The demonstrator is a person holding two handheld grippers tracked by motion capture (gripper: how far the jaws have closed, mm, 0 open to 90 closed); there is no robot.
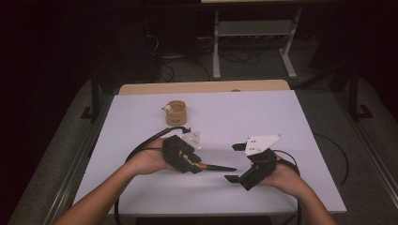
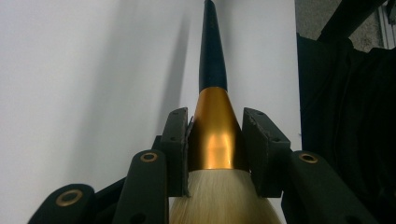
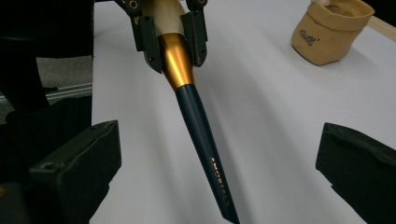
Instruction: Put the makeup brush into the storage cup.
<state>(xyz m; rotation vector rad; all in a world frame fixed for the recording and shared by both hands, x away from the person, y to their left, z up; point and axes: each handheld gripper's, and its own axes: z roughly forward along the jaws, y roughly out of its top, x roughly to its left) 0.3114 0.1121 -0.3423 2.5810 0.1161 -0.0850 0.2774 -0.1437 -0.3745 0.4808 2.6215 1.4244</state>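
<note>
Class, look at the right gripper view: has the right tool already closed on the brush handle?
No. The right tool stands wide open either side of the brush, touching nothing.

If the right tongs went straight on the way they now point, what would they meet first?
Probably the dark handle of the brush, which lies between the open right tongs and points back at them. The left tongs hold its gold collar farther on. Depth is hard to judge.
</note>
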